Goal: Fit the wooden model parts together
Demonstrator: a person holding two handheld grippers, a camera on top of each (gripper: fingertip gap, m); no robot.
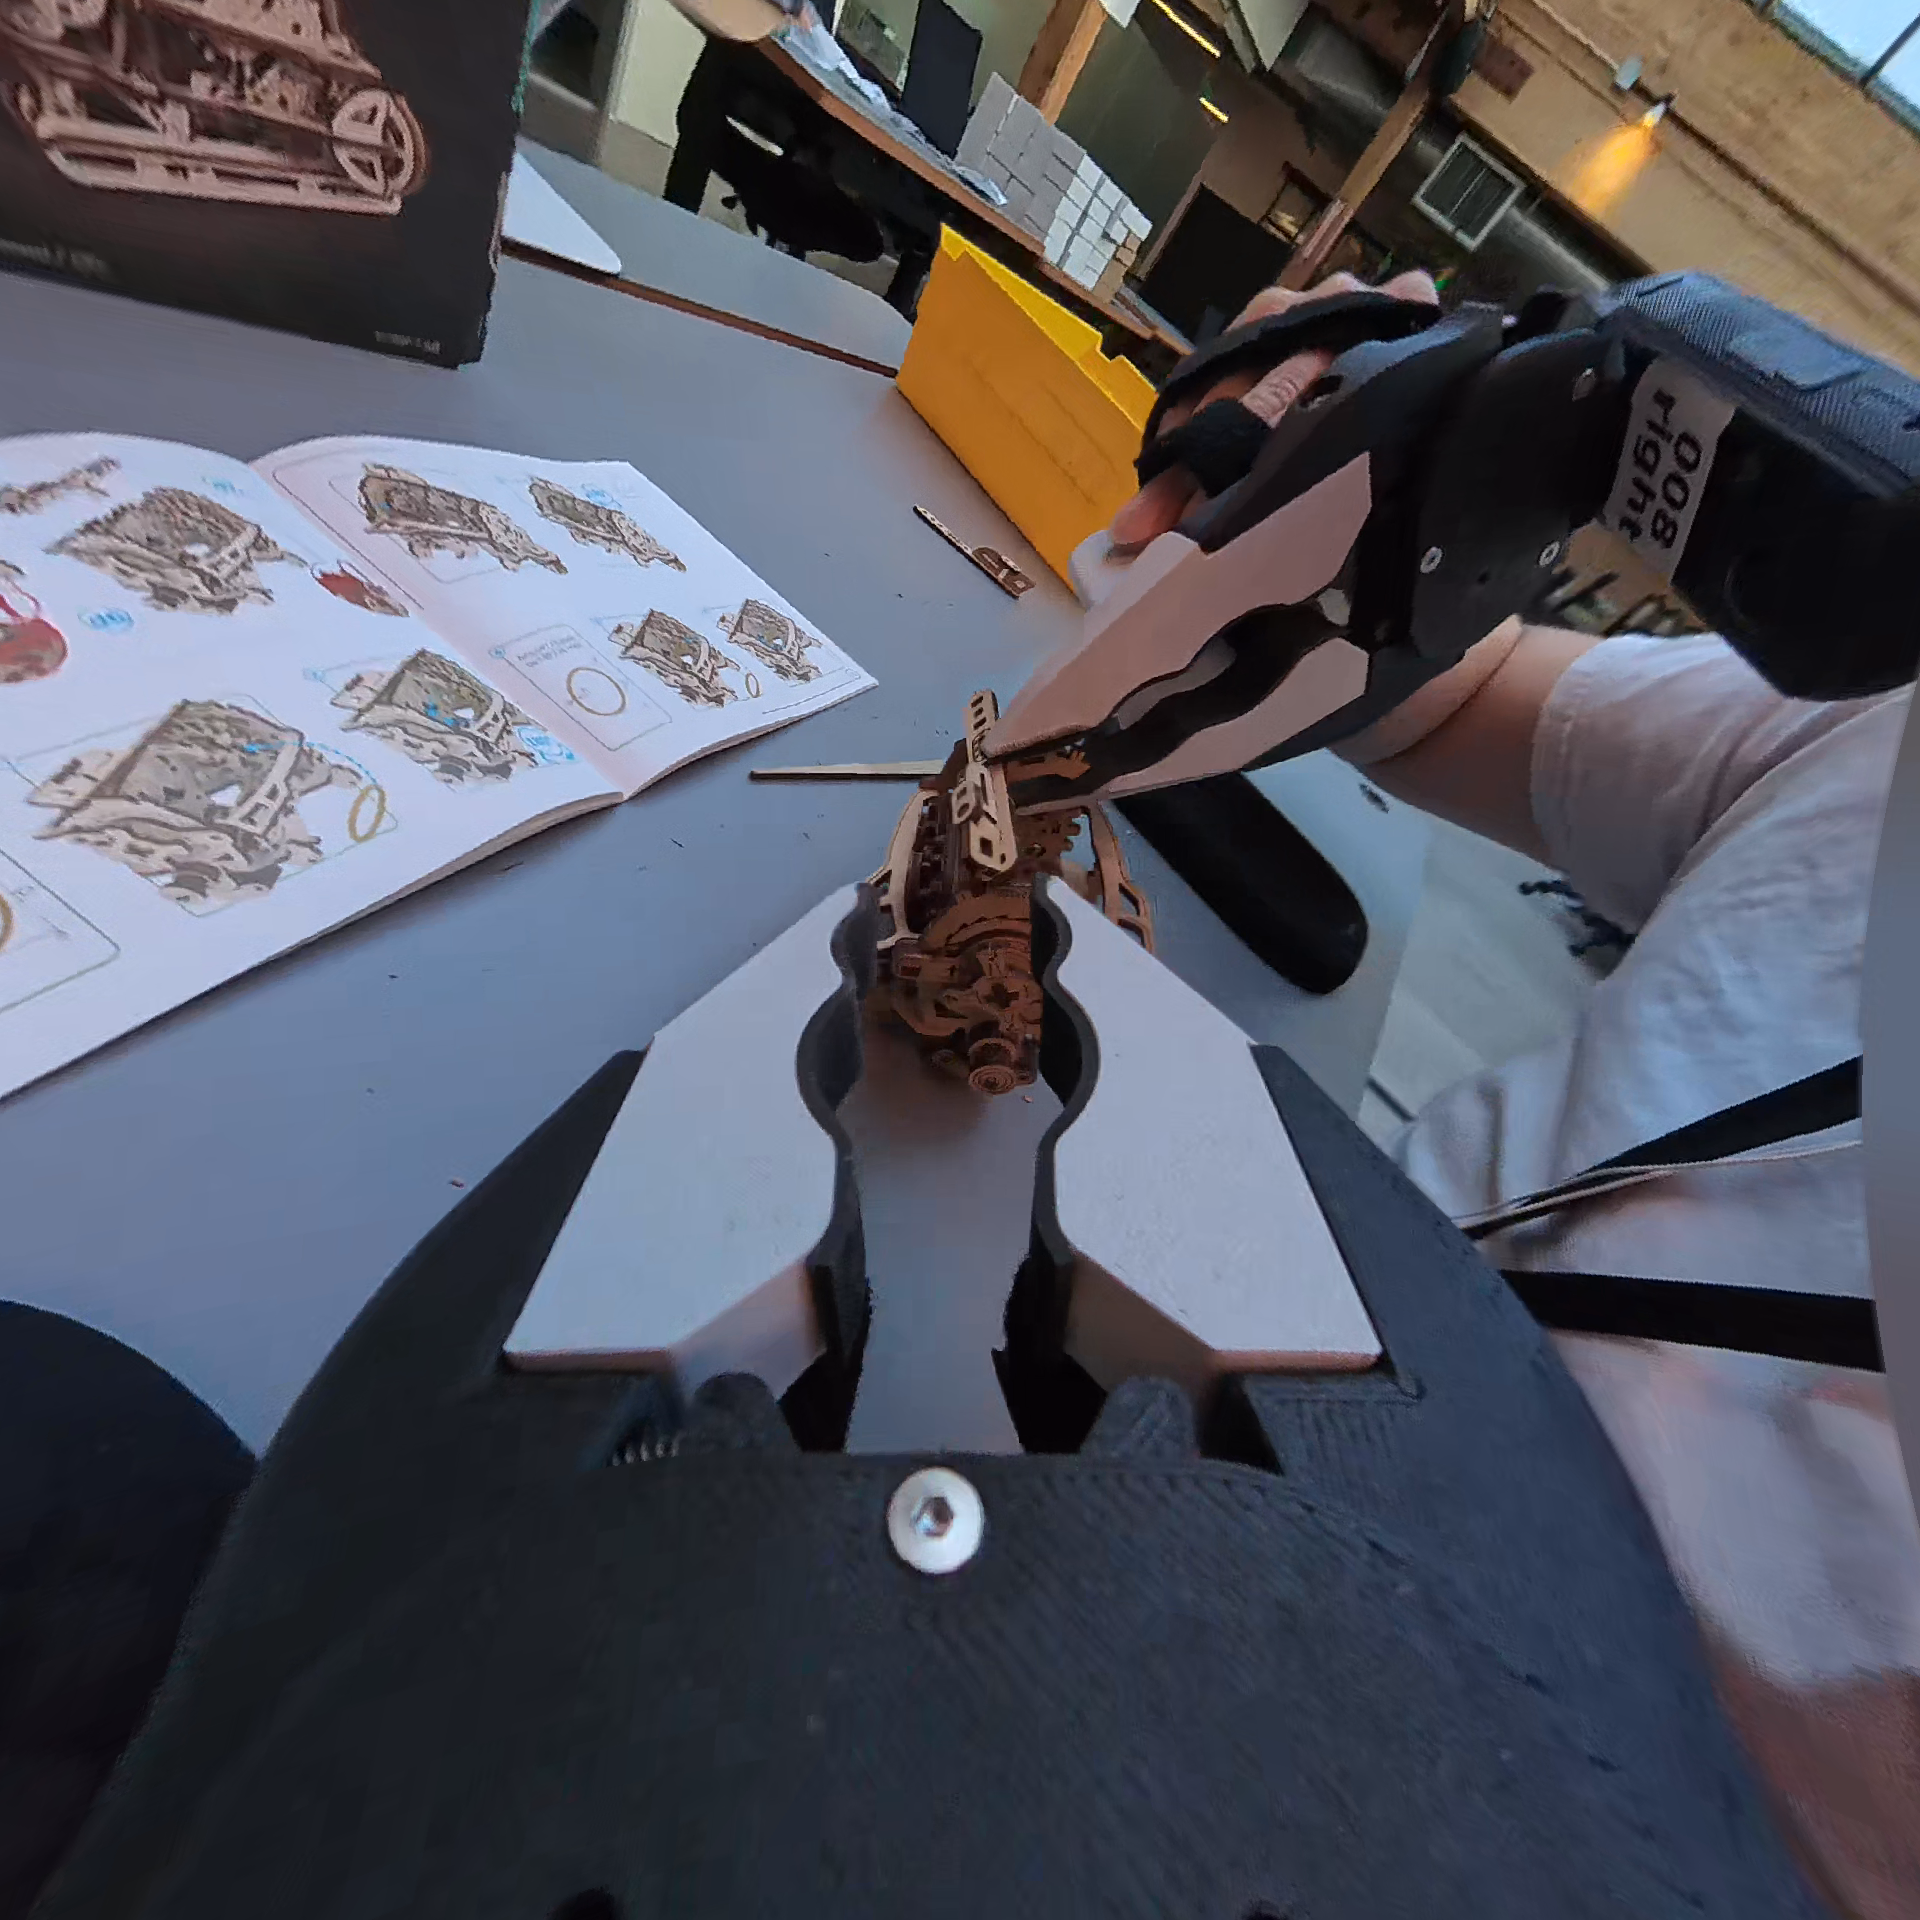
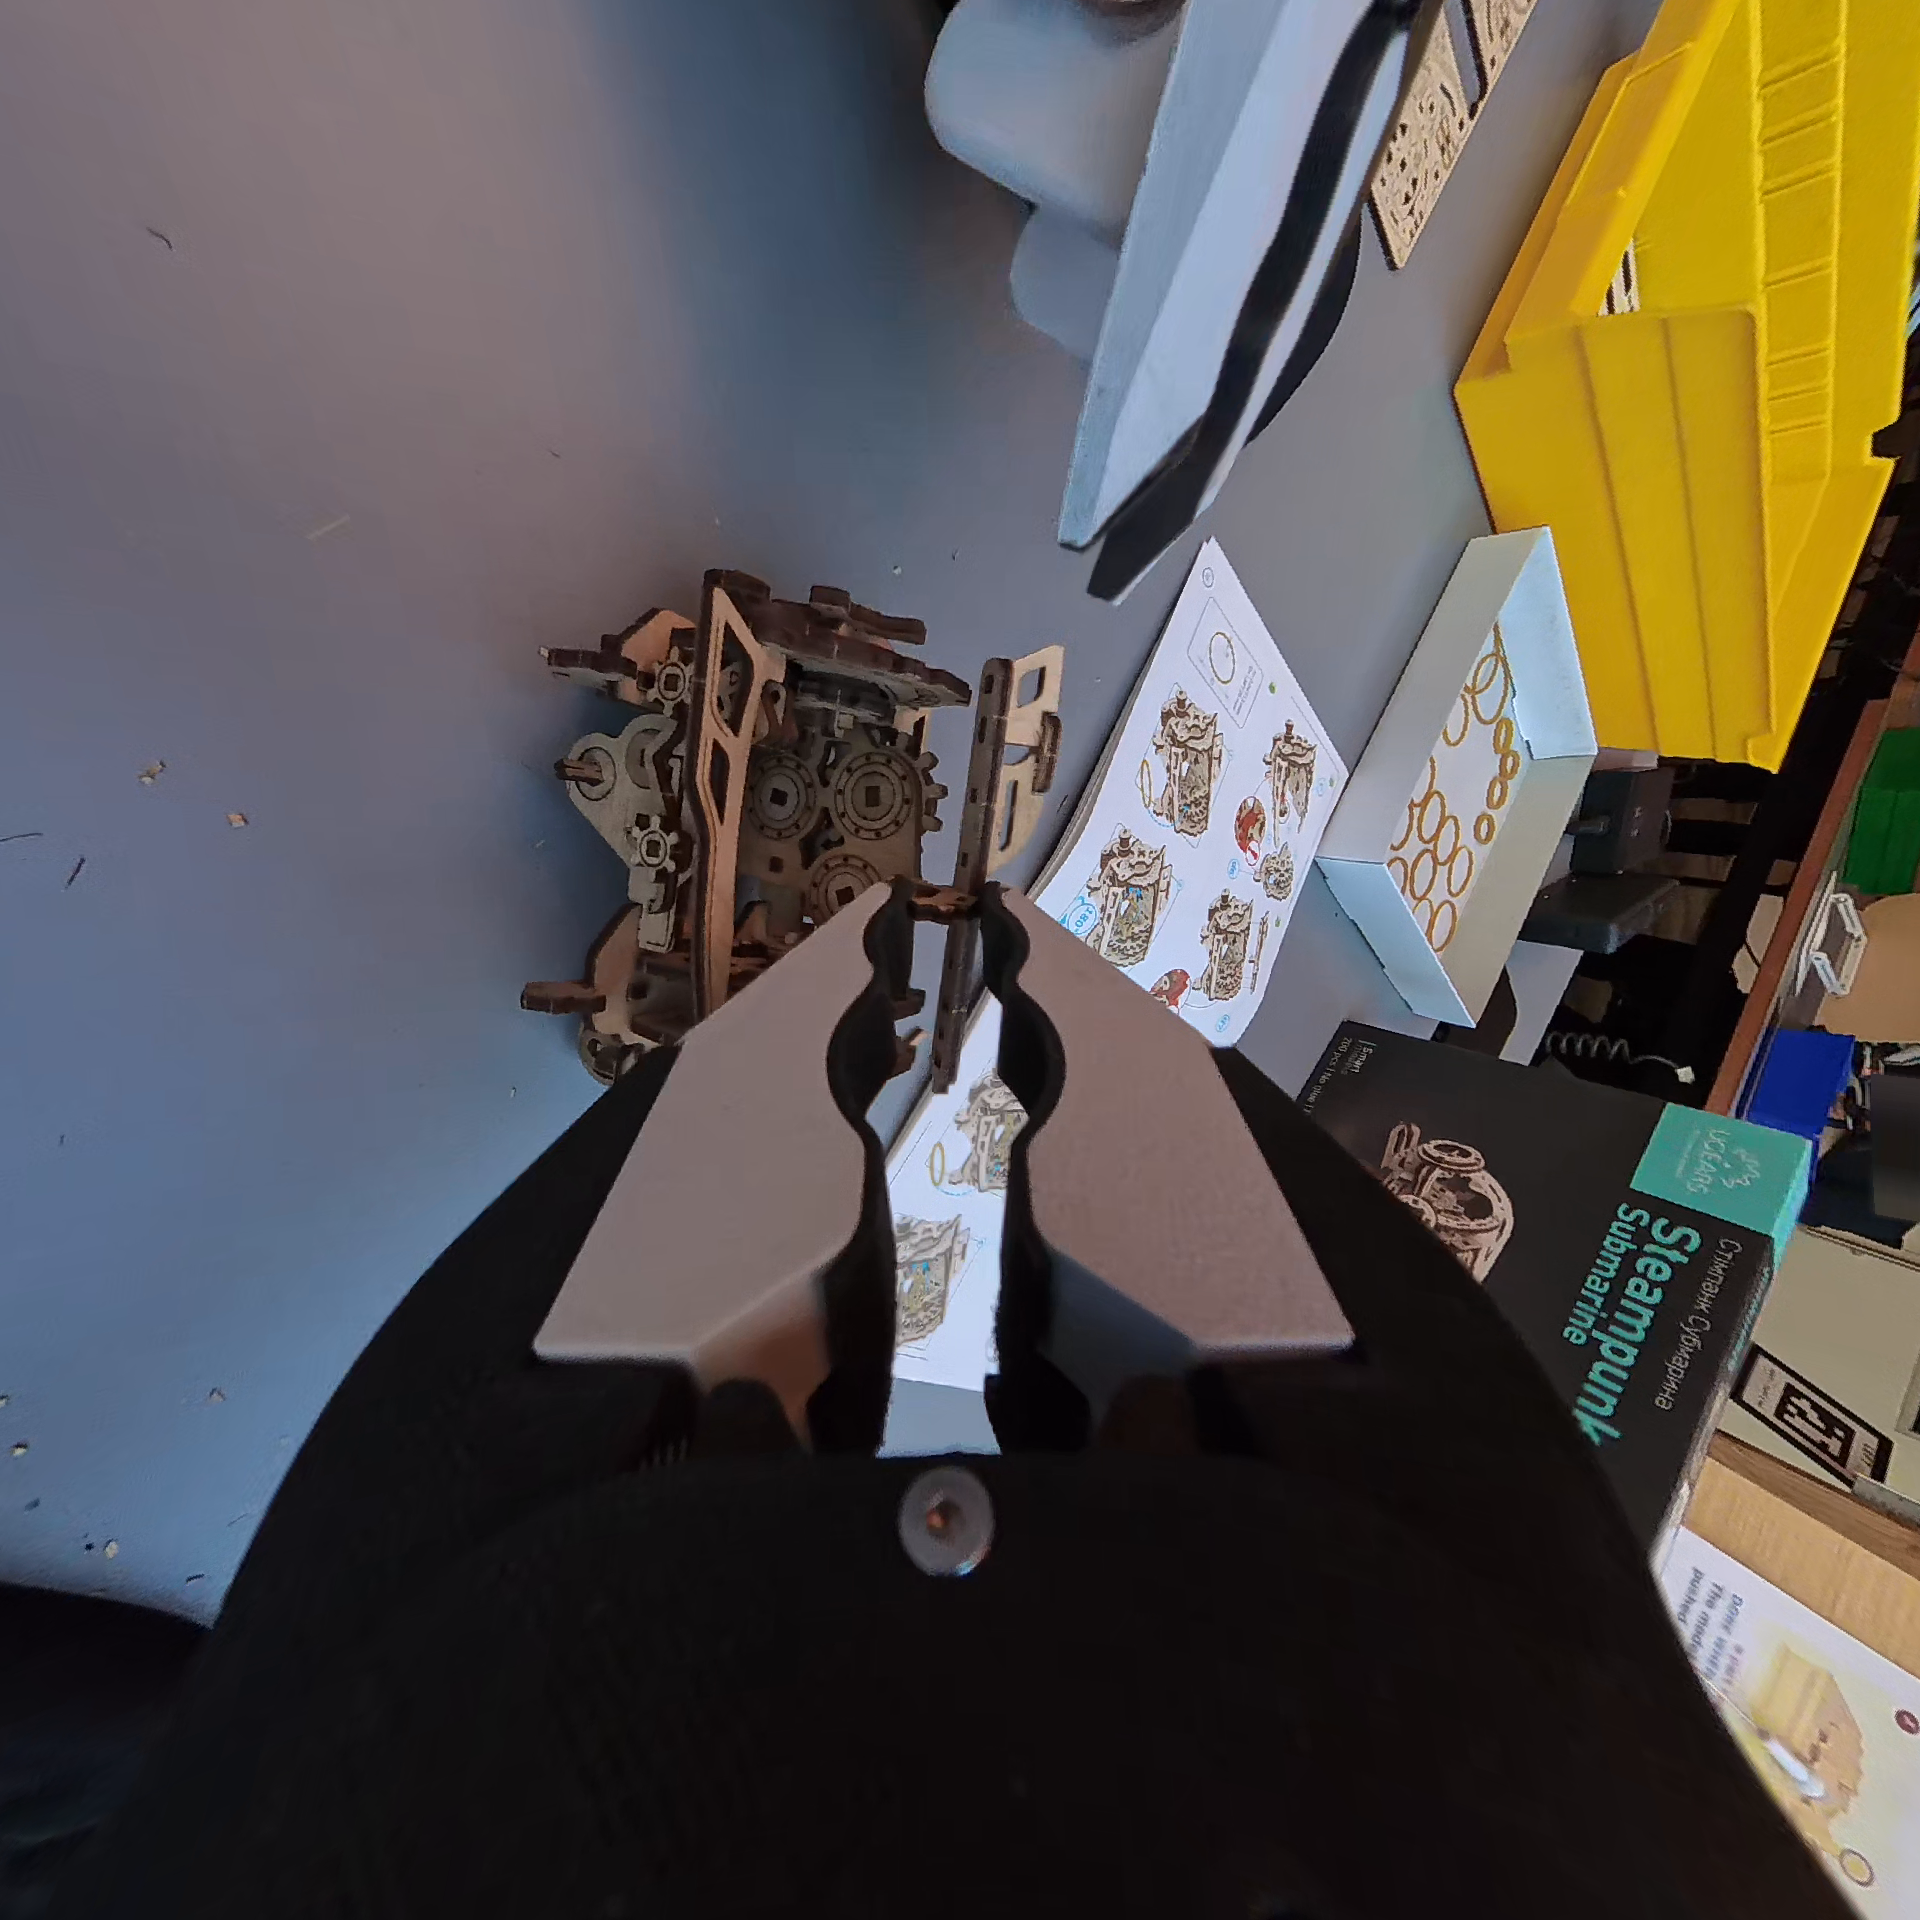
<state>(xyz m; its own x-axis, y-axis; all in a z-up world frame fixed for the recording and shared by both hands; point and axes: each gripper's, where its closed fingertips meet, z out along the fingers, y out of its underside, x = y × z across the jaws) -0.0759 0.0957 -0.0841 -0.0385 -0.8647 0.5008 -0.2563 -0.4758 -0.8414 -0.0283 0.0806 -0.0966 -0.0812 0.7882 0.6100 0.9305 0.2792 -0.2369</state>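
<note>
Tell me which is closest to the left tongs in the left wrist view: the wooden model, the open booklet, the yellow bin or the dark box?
From the left tongs:
1. Wooden model, right between the tips.
2. Open booklet, on the table to the left.
3. Yellow bin, farther back on the right.
4. Dark box, standing at the far left.
</note>
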